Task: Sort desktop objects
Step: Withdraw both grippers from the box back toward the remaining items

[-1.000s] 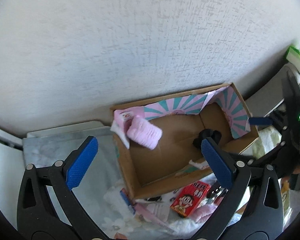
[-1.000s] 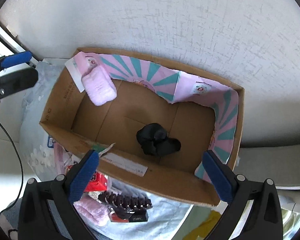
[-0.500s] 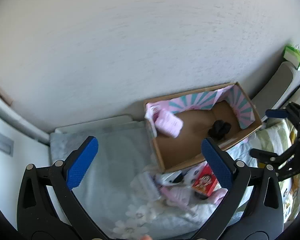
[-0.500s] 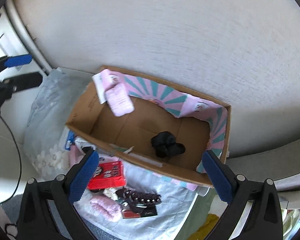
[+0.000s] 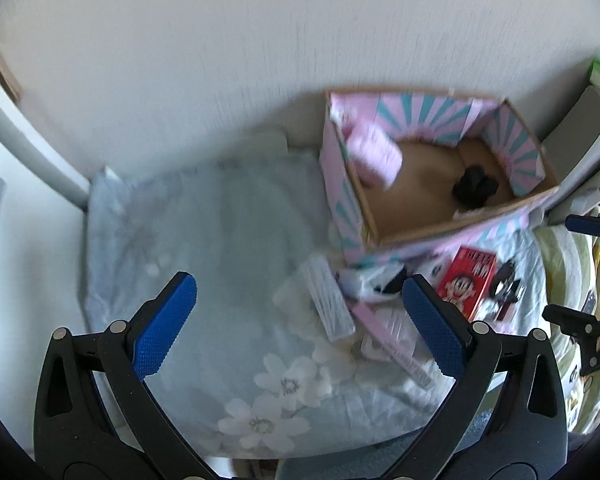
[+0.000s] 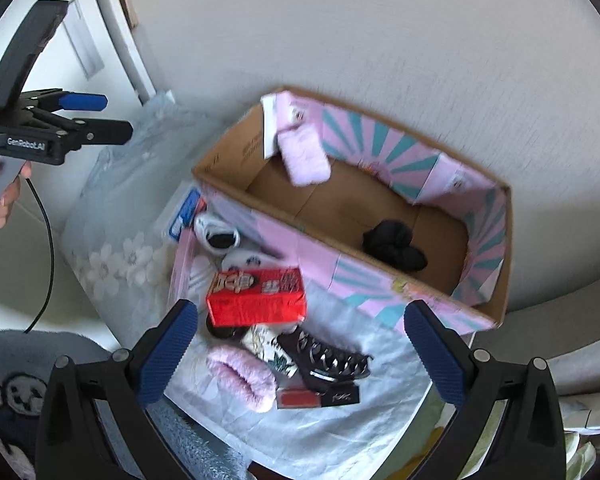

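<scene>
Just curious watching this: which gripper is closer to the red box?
Right. The right gripper hangs open just above the red box; the left gripper is open off to the side over the floral cloth.

The cardboard box (image 6: pixel 380 280) wears pink and teal sunburst stripes. A red snack box (image 6: pixel 256 298) lies on pale blue cloth (image 5: pixel 204 248) with white flowers.
</scene>
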{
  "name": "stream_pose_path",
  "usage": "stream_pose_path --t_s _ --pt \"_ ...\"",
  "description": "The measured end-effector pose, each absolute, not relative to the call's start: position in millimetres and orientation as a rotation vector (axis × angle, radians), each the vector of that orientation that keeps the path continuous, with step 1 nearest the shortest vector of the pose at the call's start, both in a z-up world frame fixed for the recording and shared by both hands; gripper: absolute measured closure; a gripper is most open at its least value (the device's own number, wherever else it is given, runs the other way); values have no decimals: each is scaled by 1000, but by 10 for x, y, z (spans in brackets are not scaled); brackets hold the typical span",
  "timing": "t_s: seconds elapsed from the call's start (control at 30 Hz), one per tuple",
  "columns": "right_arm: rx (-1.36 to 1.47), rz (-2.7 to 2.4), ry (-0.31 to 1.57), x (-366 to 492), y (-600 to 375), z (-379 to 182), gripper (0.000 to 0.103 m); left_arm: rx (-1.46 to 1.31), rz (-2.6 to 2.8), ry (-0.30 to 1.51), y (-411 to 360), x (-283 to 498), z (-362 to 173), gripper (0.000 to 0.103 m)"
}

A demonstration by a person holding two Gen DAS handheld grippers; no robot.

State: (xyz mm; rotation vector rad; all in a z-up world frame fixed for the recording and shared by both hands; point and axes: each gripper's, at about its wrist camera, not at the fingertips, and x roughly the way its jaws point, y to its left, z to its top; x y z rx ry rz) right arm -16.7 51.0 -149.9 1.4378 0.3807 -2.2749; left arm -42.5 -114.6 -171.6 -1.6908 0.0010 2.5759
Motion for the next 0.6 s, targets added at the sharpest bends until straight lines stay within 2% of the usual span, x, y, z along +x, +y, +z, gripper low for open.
stream_pose_path --t_s 0.6 --pt "1495 -2182 369 -227 307 -2080 0 -1780 2496 24 -1006 -522 -2448 1"
